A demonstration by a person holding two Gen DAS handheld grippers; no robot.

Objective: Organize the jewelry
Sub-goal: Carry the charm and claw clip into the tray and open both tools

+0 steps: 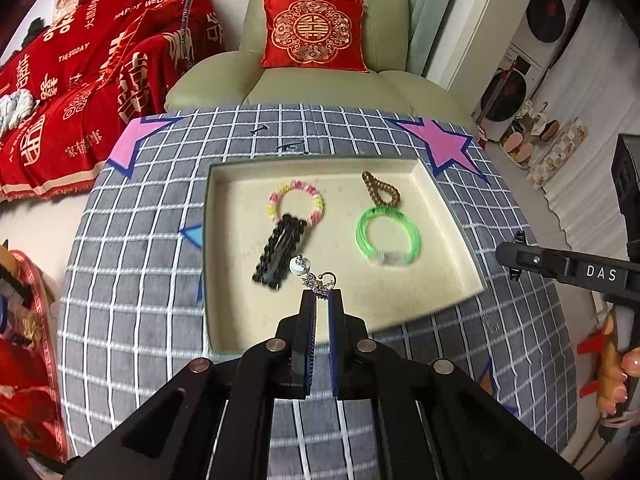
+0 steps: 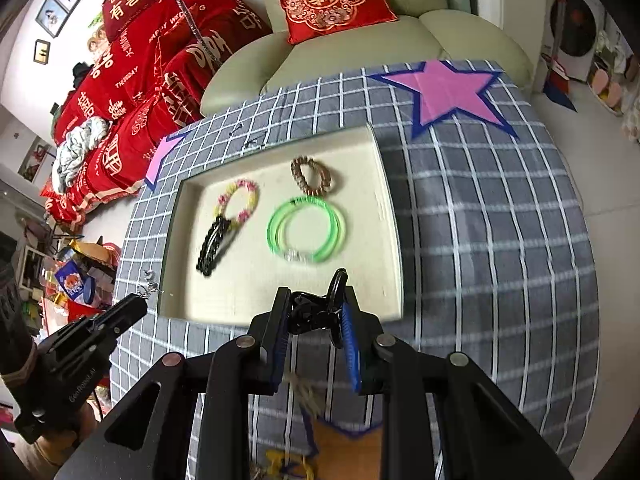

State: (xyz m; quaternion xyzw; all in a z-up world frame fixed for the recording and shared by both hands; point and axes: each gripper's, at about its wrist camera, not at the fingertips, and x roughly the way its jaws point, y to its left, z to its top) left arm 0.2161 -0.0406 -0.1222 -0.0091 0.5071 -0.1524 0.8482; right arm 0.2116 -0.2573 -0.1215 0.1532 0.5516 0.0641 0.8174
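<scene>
A cream tray (image 1: 224, 280) (image 2: 176, 256) lies on the grey checked table and holds a pink-yellow bead bracelet (image 1: 296, 202) (image 2: 239, 202), a black bracelet (image 1: 278, 254) (image 2: 214, 246), a brown bead bracelet (image 1: 380, 188) (image 2: 312, 176) and a green bangle (image 1: 387, 236) (image 2: 306, 229). My left gripper (image 1: 322, 296) (image 2: 138, 306) is shut on a silver chain earring (image 1: 314, 276) (image 2: 148, 284) over the tray's near edge. My right gripper (image 2: 316, 308) (image 1: 510, 256) is shut on a black hair clip (image 2: 320, 312) at the tray's near right corner.
A pale green armchair (image 1: 328, 80) with a red cushion (image 1: 314, 32) stands behind the table. Red bedding (image 1: 80, 92) lies to the left. Pink star patches (image 1: 444, 144) mark the cloth. Clutter (image 2: 80, 272) sits on the floor left of the table, and slippers (image 1: 520, 148) lie far right.
</scene>
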